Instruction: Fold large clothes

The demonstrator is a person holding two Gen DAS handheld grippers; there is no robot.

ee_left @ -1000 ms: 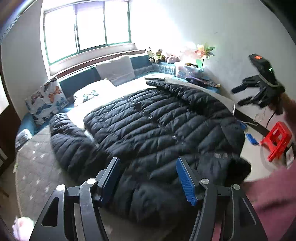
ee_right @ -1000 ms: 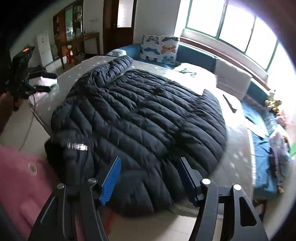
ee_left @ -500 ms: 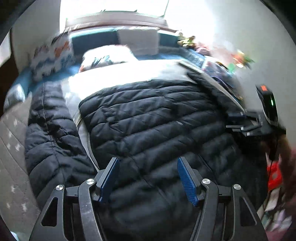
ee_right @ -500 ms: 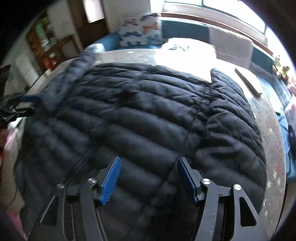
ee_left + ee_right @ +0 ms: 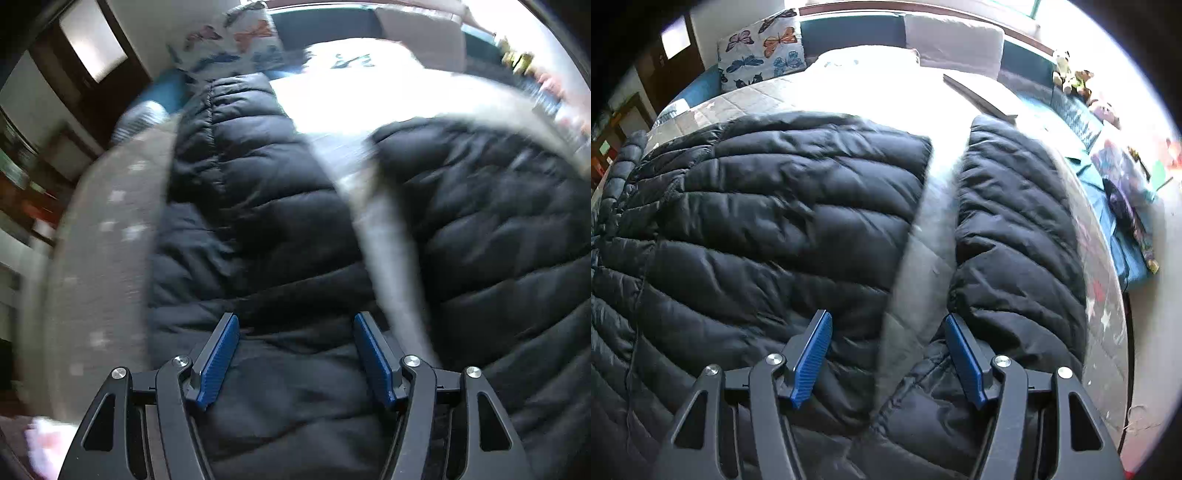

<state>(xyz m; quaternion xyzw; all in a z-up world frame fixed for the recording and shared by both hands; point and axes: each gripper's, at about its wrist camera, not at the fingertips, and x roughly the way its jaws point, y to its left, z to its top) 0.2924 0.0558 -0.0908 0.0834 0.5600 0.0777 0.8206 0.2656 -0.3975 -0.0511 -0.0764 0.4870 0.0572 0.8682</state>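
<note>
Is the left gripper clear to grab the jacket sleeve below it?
Probably yes. The left gripper has open jaws with only the black sleeve under them; nothing lies across it on the bed.

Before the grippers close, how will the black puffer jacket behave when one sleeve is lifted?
The black puffer jacket will probably sag and drape, since its quilted panels lie soft and wrinkled on the bed. It looks light for its bulk. Its smooth, slightly shiny fabric may slip between the pads, so a deep bite seems wise.

A lived-in home bedroom: a bed [image 5: 1108, 332] is filling the room, a butterfly pillow [image 5: 762, 48] is leaning at its head, and soft toys [image 5: 1071, 75] are sitting beside a sunlit window.
</note>
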